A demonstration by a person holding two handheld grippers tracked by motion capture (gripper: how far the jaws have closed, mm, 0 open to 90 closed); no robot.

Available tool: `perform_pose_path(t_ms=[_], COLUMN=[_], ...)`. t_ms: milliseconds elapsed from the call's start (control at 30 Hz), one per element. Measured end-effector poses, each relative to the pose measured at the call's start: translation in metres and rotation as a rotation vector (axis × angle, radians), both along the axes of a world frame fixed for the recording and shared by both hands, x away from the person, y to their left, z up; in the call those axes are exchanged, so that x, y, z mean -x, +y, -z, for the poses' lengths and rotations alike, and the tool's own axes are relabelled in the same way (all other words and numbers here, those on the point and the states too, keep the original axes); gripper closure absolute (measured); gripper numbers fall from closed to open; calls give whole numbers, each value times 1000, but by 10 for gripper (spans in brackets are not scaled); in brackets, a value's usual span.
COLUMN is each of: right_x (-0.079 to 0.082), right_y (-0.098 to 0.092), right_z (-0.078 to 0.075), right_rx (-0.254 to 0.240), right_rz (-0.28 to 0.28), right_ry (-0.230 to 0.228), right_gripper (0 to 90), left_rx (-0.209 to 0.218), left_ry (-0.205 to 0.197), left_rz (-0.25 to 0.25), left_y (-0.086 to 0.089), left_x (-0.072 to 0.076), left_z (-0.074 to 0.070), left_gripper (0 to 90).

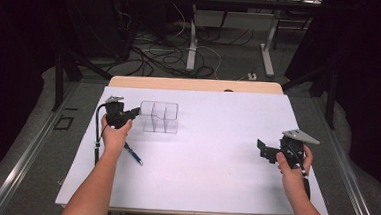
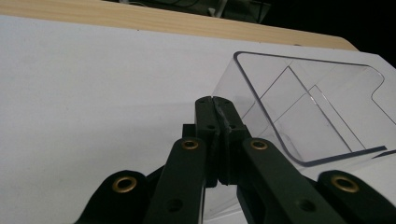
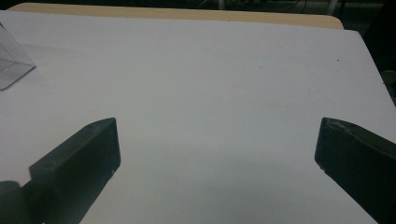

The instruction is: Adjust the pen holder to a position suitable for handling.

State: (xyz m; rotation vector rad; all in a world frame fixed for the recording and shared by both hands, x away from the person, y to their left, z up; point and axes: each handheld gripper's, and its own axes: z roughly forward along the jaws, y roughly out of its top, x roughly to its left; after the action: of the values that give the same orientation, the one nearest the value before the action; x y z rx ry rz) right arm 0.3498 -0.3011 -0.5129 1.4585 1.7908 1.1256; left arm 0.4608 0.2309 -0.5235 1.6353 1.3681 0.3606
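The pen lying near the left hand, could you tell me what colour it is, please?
The pen looks blue; the high view shows it best.

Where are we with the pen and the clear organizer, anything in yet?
Nothing looks done: the clear organizer appears empty, and the pen lies on the white table beside the left wrist. In hand: nothing. The left gripper is shut beside the organizer, the right gripper open. Left, presumably: picking up the pen.

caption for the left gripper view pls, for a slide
Left claw, jaws closed together, poised beside the clear plastic organizer on the white table.
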Motion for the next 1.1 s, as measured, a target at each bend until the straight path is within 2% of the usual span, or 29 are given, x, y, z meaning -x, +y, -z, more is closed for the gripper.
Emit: perform_pose_path(t_ms=[167, 200, 233, 300, 333, 500, 567, 600, 733, 1100], right_x=[0, 0, 0, 0, 0, -1, -1, -1, -1, -1], right_y=[2, 2, 2, 2, 2, 2, 2, 2, 2, 3], right_z=[0, 1, 1, 1, 1, 1, 1, 1, 2, 2], right_rx=[-4, -3, -4, -4, -3, -1, 1, 0, -2, -10], right_rz=[0, 0, 0, 1, -1, -9, -10, -10, -12, -11], right_ry=[4, 4, 4, 4, 4, 5, 6, 6, 4, 10], right_gripper=[0, 0, 0, 0, 0, 0, 0, 0, 0, 0], left_rx=[4, -3, 1, -3, -5, -3, -5, -6, 1, -17], left_ry=[-2, 11, -2, 9, -2, 2, 11, 0, 1, 8], left_rz=[9, 19, 10, 20, 15, 20, 36, 29, 34, 71], left_y=[-2, -2, -4, -6, -7, -12, -16, -18, -23, -44], left_x=[0, 0, 0, 0, 0, 1, 1, 1, 1, -2], left_z=[0, -1, 0, -1, 0, 0, -1, 0, 0, -3], left_gripper=[900, 900, 900, 899, 900, 900, 900, 900, 900, 900])
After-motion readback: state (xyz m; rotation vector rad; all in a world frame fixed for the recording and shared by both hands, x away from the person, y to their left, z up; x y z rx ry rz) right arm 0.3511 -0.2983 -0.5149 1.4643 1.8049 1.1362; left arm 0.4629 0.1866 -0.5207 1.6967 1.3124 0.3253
